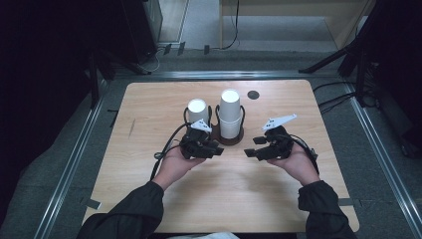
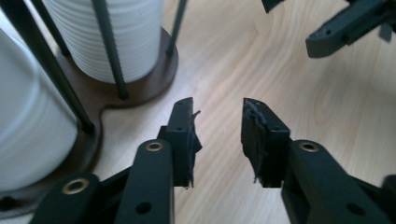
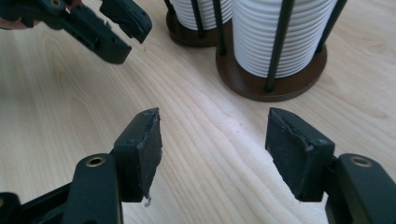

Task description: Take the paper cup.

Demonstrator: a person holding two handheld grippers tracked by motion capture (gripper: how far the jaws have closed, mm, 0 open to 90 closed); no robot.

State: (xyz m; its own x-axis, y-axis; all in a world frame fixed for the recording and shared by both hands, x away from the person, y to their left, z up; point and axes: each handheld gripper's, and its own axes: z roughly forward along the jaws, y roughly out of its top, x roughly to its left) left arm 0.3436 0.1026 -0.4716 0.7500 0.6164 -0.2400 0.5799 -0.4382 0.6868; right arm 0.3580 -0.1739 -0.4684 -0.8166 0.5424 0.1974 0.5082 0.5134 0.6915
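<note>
Cup stacks [image 1: 231, 113] sit untouched in their holder [image 1: 232, 138]; my left hand-held gripper [image 1: 217, 148] and right hand-held gripper [image 1: 250, 147] hover just before it, both spread and empty—nothing started yet, I judge.

The table [image 1: 149, 114] is of pale wood with a smooth, matt grain. The stacked cups [image 3: 280, 37] look like white ribbed paper, in a holder with thin dark metal rods [image 3: 279, 42] and a brown glossy base [image 3: 243, 81]. The left claw [image 2: 217, 140] and the right claw [image 3: 215, 149] are matt black plastic with rough, worn pads [image 3: 149, 154].

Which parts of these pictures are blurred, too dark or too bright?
High view: the surroundings are nearly black, the table well lit. Left gripper view: the near cup stack is blurred and overexposed. Right gripper view: the pads are sharp, the cup holder slightly soft.
</note>
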